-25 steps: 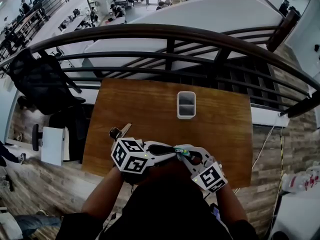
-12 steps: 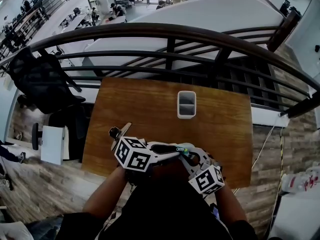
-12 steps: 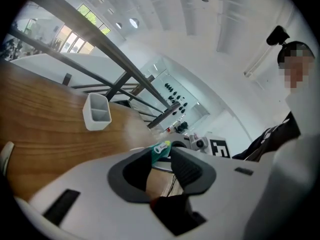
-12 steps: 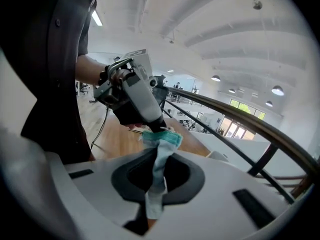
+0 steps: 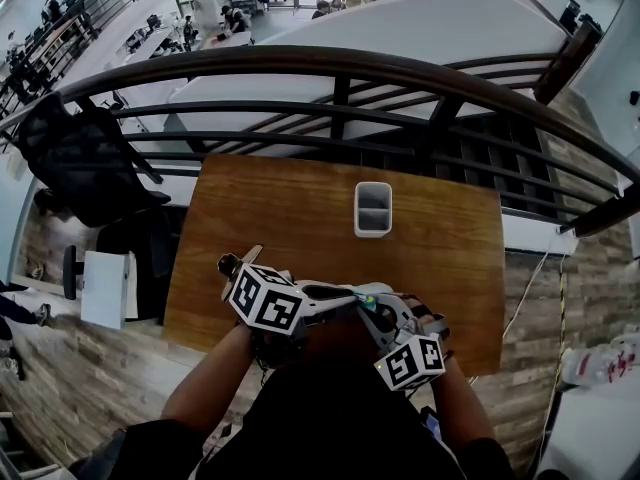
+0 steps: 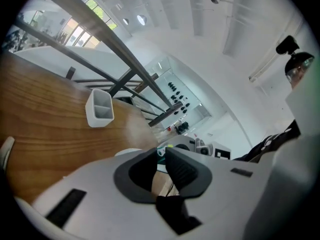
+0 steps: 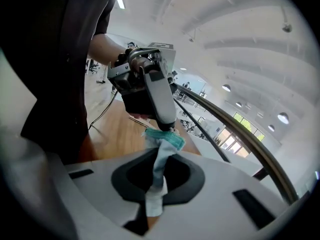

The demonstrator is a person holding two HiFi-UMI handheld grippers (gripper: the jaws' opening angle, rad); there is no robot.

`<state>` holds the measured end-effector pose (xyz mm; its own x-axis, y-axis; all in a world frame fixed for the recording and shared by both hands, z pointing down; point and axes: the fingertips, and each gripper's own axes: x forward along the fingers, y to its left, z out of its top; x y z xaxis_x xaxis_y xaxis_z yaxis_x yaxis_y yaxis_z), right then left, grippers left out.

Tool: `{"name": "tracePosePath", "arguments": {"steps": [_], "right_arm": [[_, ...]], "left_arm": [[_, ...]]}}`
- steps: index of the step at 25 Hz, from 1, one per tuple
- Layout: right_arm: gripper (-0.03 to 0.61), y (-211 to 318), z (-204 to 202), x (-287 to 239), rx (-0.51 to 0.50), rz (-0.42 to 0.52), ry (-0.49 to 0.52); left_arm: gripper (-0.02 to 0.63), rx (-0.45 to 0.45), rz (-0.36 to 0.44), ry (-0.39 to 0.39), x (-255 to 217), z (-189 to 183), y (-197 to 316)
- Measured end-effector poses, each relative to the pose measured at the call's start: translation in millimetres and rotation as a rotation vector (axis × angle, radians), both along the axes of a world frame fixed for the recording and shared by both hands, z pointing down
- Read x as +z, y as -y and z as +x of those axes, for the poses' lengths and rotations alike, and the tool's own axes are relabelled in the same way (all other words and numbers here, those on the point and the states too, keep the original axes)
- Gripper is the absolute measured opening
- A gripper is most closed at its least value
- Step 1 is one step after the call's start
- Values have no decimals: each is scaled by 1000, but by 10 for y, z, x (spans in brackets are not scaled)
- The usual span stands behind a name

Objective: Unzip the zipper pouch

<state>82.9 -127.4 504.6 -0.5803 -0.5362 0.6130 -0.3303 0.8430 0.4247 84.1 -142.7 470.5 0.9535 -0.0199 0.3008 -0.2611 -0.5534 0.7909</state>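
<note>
One zipper pouch point(image 7: 159, 166) — mostly hidden | right gripper point(image 7: 159, 155) clamps it | left gripper point(image 6: 161, 151), jaws just closing, nips teal edge point(image 7: 168, 139)

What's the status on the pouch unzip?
Right hand-held gripper shut on pale blue fabric zipper pouch. Left hand-held gripper just closing, tips pinching its teal zipper edge. White plastic bin stands well clear.

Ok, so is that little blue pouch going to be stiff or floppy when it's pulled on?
Probably floppy: the pouch crumples into folds where the right gripper pinches it. Likely light too: it looks like thin cloth.
</note>
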Motion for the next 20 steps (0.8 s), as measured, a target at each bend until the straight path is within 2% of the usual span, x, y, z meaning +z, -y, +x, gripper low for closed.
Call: {"name": "tracePosePath", "arguments": {"steps": [4, 10, 16, 20], "right_arm": [[3, -3, 14, 28, -6, -5, -4], [2, -15, 1, 97, -15, -22, -25], [3, -38, 0, 136, -7, -46, -13], [3, -19, -14, 107, -10, -57, 3]], "left_arm": [[51, 1, 15, 17, 4, 11, 16], [29, -3, -23, -40, -82, 55, 25], [32, -4, -33, 22, 44, 0, 11], [32, -11, -66, -12, 26, -14, 23]]}}
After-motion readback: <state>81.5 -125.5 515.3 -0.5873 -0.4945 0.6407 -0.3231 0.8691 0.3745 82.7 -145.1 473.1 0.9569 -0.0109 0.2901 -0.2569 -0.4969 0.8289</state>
